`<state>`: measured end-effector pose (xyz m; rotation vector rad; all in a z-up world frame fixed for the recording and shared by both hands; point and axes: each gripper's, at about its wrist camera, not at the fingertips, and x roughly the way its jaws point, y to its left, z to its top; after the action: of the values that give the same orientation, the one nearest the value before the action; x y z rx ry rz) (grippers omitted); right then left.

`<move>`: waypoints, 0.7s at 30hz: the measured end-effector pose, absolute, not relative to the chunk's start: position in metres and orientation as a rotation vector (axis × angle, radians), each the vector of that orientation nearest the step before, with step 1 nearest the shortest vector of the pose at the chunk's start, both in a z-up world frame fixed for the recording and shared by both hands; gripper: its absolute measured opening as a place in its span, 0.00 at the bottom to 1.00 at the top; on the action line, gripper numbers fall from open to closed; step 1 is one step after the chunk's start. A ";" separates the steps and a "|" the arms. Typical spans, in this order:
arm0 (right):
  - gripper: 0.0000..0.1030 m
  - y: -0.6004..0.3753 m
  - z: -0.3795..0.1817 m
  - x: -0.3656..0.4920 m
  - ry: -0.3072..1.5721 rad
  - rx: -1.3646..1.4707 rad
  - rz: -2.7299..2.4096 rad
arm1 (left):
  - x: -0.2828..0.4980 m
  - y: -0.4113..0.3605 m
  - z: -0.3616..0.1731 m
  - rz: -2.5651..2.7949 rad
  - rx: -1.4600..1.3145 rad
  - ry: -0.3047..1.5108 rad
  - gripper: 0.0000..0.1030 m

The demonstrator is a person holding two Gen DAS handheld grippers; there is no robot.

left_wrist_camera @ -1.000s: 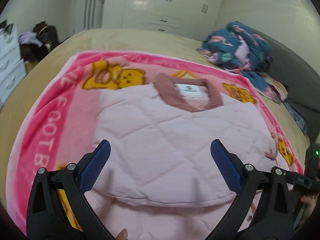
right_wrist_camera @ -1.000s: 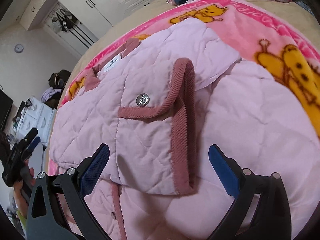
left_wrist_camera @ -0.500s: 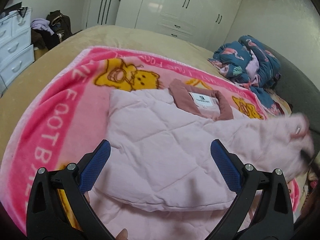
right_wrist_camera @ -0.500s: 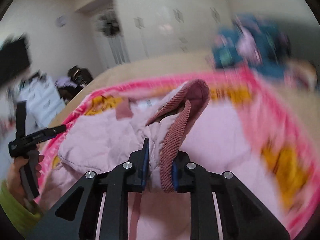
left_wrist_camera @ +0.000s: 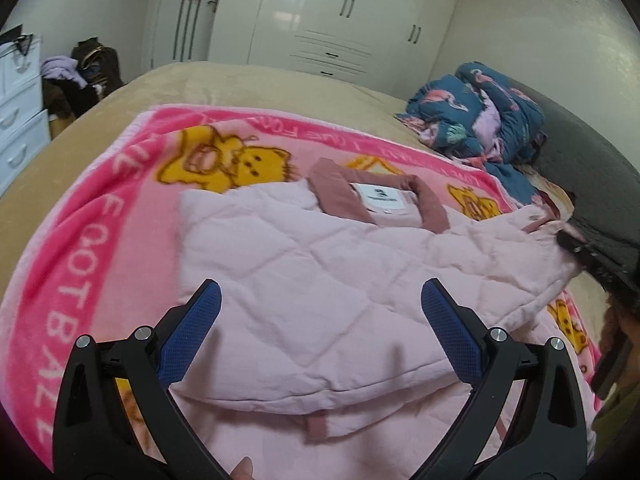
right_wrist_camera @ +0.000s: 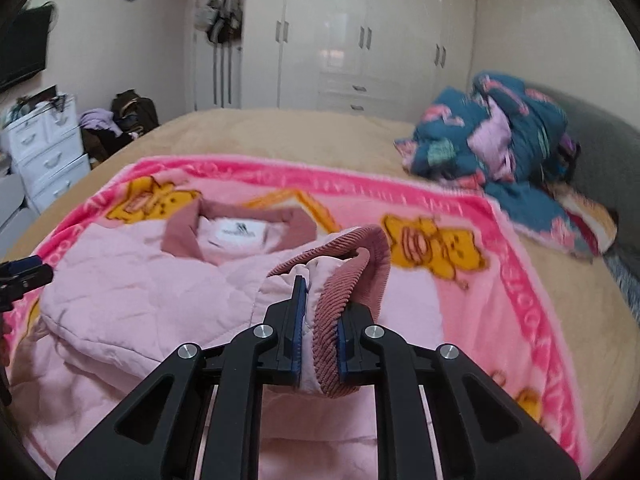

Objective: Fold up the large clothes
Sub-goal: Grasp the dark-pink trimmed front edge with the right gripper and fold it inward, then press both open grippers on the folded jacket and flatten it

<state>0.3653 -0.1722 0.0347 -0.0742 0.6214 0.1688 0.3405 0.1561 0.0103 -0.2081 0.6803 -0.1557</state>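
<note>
The right gripper (right_wrist_camera: 319,330) pinches the jacket's corduroy cuff (right_wrist_camera: 352,276), lifted at its 12 o'clock. The left gripper (left_wrist_camera: 320,328) hangs wide and empty over the pink jacket (left_wrist_camera: 304,280), whose collar (left_wrist_camera: 380,200) lies at 12 o'clock on the blanket (left_wrist_camera: 80,260); the sleeve likely folds toward 9 o'clock.
</note>
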 end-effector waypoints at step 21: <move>0.65 -0.157 0.041 0.327 0.624 -0.020 0.229 | 0.359 0.125 -0.027 -0.164 -0.132 0.848 0.80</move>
<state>0.3270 -0.1566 0.0409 -0.0198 0.6240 0.2289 0.3595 0.1253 -0.0269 -0.1324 0.8481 -0.1645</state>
